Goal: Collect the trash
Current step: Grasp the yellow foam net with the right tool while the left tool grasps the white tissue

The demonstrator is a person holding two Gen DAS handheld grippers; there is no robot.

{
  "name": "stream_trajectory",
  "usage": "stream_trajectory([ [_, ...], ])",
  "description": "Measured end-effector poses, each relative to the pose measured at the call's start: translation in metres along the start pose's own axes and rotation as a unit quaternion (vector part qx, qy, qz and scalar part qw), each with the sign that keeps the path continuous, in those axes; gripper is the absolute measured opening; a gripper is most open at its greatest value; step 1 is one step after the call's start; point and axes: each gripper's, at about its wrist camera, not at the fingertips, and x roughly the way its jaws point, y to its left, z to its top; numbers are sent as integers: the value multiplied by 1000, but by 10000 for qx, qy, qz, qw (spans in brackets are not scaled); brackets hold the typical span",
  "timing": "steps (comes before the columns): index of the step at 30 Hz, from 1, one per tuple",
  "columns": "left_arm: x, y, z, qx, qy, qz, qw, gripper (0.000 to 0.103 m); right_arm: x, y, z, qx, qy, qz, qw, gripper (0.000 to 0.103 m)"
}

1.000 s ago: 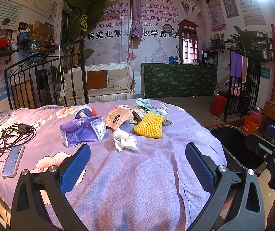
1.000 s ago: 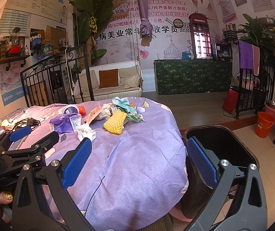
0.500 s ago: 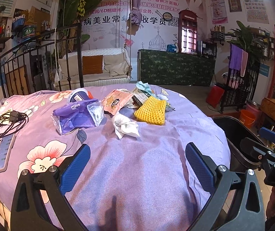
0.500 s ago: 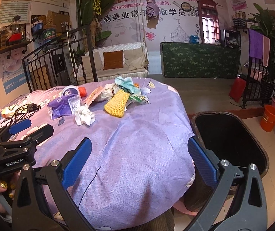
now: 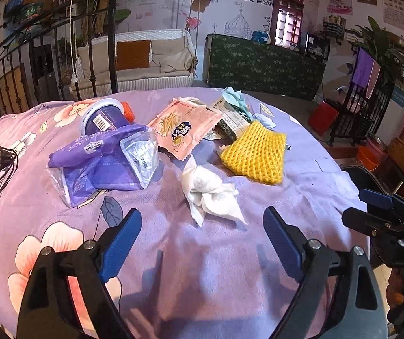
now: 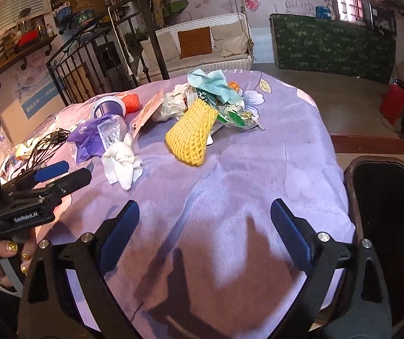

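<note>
A table covered with a purple flowered cloth (image 5: 202,268) is seen, and a black bin (image 6: 385,226) stands just beside its right edge. Bare cloth lies under both grippers. The left gripper (image 5: 202,226) is held low with jaws wide apart and empty, just before the white tissue (image 5: 210,192). The right gripper (image 6: 204,220) is also spread wide and empty, near the yellow foam net (image 6: 190,132).

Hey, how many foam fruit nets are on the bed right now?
2. A yellow foam net lies right of the crumpled tissue; an orange foam net sits farther back beside the purple tub. The pile may hide more.
</note>
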Motion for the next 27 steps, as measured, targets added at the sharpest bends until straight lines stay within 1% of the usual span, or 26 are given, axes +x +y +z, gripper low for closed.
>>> stream_trajectory([
  [3, 22, 1, 13, -23, 313, -91, 9995, 84, 28, -9, 22, 250, 306, 255, 9989, 88],
  [5, 34, 5, 18, -85, 426, -102, 9990, 84, 48, -12, 35, 403, 475, 445, 9971, 85],
  [7, 47, 8, 22, -138, 611, -166, 9979, 79, 66, -13, 46, 537, 612, 549, 9952, 81],
  [9, 55, 9, 21, -200, 766, -243, 9966, 65, 82, -12, 54, 599, 712, 578, 9940, 77],
  [11, 61, 9, 20, -256, 861, -258, 9956, 64, 94, -12, 59, 597, 804, 581, 9933, 76],
  [13, 64, 9, 19, -319, 933, -326, 9946, 61, 107, -13, 64, 662, 876, 576, 9923, 67],
  [14, 64, 9, 18, -360, 947, -349, 9942, 59, 112, -14, 65, 720, 902, 614, 9914, 64],
  [16, 62, 10, 17, -419, 926, -377, 9941, 58, 117, -14, 66, 834, 939, 786, 9890, 47],
  [17, 61, 10, 17, -434, 915, -389, 9941, 55, 118, -14, 66, 899, 943, 867, 9877, 43],
  [19, 58, 11, 18, -465, 895, -395, 9941, 52, 120, -14, 65, 981, 955, 987, 9857, 27],
  [22, 54, 10, 18, -495, 833, -422, 9944, 43, 117, -11, 62, 977, 881, 1055, 9857, 20],
  [24, 50, 10, 20, -506, 734, -365, 9954, 37, 111, -10, 59, 945, 789, 1066, 9867, 19],
  [27, 41, 6, 21, -510, 564, -353, 9965, 33, 98, -9, 54, 924, 626, 1146, 9871, 18],
])
